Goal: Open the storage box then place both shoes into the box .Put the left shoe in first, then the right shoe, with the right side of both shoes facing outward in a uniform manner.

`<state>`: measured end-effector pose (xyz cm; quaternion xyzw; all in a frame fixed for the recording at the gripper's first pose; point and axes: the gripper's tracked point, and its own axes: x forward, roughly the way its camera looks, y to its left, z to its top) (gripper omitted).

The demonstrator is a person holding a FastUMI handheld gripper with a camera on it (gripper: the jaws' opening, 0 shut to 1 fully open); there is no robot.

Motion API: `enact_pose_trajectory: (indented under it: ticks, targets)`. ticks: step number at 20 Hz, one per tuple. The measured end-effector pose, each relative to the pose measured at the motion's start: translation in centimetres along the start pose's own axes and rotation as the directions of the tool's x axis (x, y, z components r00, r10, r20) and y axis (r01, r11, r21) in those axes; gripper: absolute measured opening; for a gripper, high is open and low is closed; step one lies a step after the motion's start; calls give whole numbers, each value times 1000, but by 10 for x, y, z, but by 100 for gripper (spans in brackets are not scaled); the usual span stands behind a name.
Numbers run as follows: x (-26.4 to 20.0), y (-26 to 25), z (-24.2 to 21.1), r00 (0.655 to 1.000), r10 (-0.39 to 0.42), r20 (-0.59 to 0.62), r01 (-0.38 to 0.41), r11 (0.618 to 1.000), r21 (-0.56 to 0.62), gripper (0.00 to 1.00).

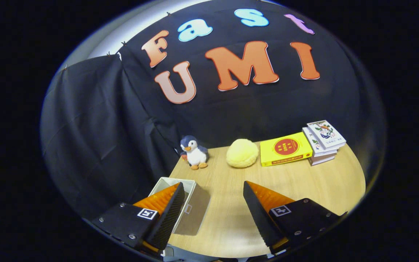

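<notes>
Gripper (214, 191) spread wide, fingers holding nothing, bare wooden table (304, 182) between them. Storage box (191, 207), white with translucent front panel, partly behind left finger (169, 214). Beyond box: penguin plush (195, 152); right of it yellow round cushion (242, 153), yellow book (285, 148), stacked books (324, 141).

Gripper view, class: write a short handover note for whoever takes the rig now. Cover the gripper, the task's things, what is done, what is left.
Gripper: open, holding nothing, fingers spread above the wooden table.
Storage box: white, at the table's edge, partly behind one finger; whether its lid is open I cannot tell.
Beyond the fingers: penguin toy, yellow plush, yellow book, book stack.
Done: no shoe seen in the box.
Left: open the box, left shoe in, then right.
</notes>
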<state>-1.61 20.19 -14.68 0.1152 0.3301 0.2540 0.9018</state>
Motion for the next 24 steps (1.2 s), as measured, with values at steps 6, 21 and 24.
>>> enact_pose_trajectory:
  ticks: [6, 21, 24]
  targets:
    - [-57, -60, 63, 969, -33, 246, 54, 995, -78, 97]
    - [-172, -135, 147, 784, -63, 617, 176, 976, -125, 97]
    - [-189, -131, 158, 749, -64, 659, 219, 963, -155, 97]
